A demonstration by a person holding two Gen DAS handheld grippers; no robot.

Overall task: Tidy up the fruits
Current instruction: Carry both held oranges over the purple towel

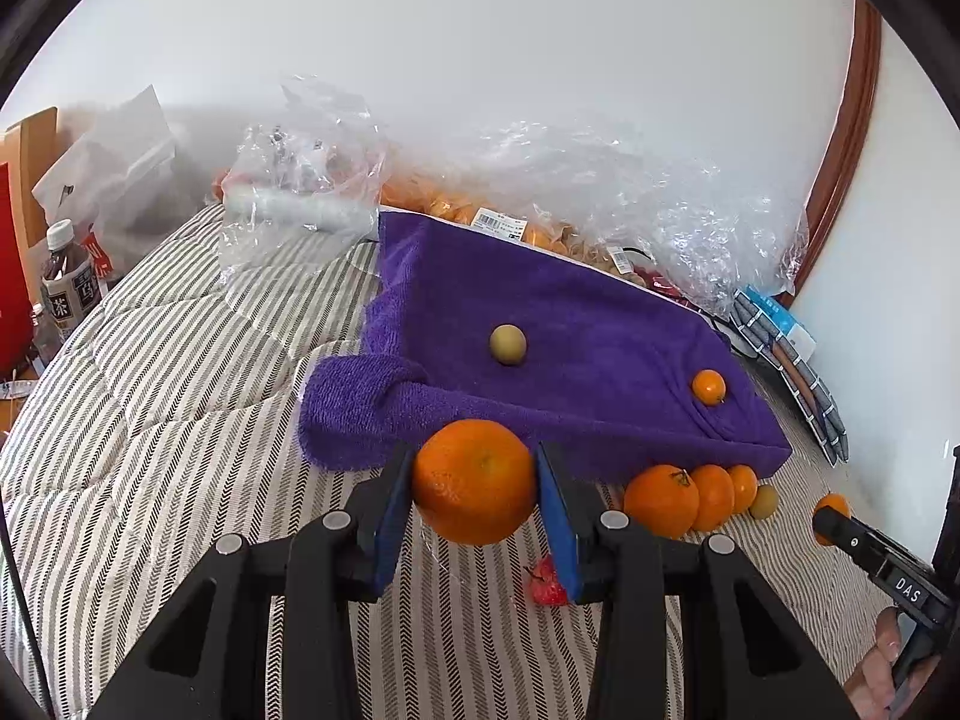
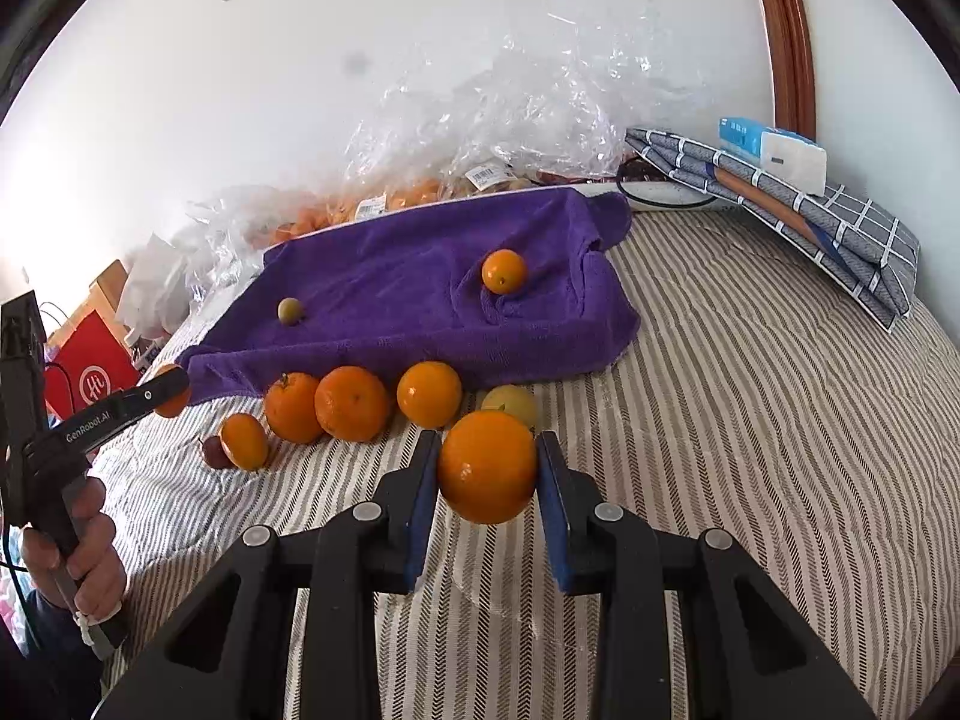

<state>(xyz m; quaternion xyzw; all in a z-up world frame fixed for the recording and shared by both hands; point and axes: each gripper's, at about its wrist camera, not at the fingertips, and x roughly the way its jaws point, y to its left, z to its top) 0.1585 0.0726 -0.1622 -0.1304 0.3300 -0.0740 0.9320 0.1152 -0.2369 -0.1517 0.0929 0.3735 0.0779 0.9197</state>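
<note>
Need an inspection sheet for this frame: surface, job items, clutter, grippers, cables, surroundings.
Surface: striped quilt; purple towel draped over a raised slab.
Job's things: row of oranges along the towel's front edge; small orange and green fruit on the towel.
Clutter: plastic bags, tea bottle, folded checked cloth, tissue pack.
Grippers: left gripper shut on large orange; right gripper shut on an orange.
Cables: black cable at left edge.
Surroundings: white wall, wooden frame.
</note>
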